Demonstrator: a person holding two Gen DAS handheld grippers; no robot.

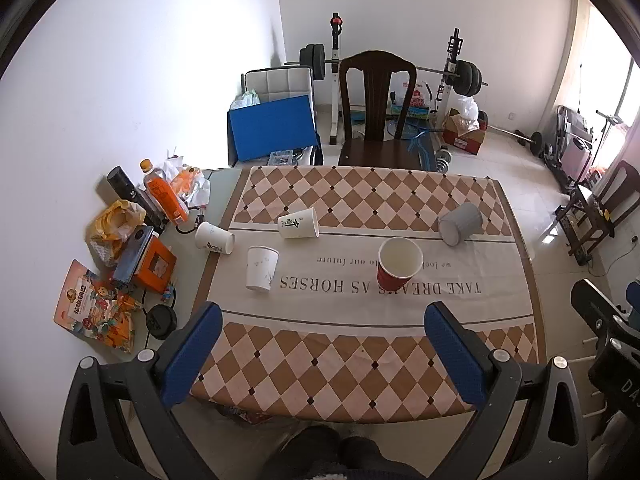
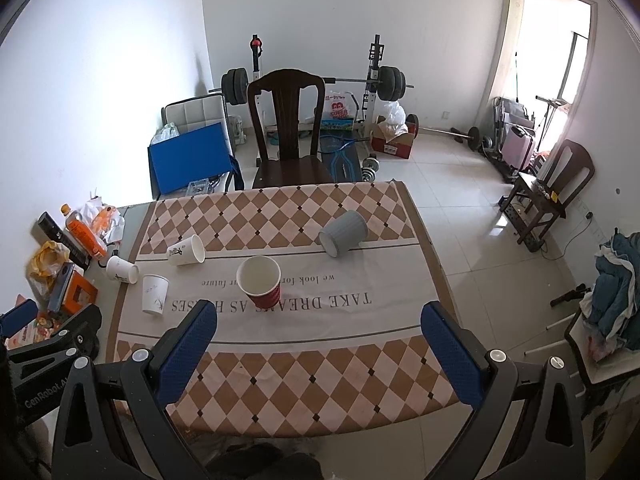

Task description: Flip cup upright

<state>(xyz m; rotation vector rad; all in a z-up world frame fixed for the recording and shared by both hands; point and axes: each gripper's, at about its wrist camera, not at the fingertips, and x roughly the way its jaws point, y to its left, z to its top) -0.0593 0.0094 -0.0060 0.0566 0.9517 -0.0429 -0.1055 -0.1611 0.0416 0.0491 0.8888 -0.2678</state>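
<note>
A grey ribbed cup (image 1: 460,224) (image 2: 344,233) lies on its side at the table's far right. A white cup with black writing (image 1: 299,223) (image 2: 187,250) lies on its side near the middle left, and another white cup (image 1: 214,238) (image 2: 122,269) lies on its side off the cloth's left edge. A red cup (image 1: 399,264) (image 2: 260,281) and a white cup (image 1: 261,268) (image 2: 155,294) stand upright. My left gripper (image 1: 326,320) and right gripper (image 2: 320,316) are both open and empty, held above the table's near edge.
A checkered cloth (image 1: 360,352) covers the table. Bottles, snack bags and boxes (image 1: 132,248) crowd the left edge by the wall. A dark wooden chair (image 1: 378,116) stands at the far side. Gym weights and boxes sit behind it. The left gripper's body (image 2: 52,344) shows at left.
</note>
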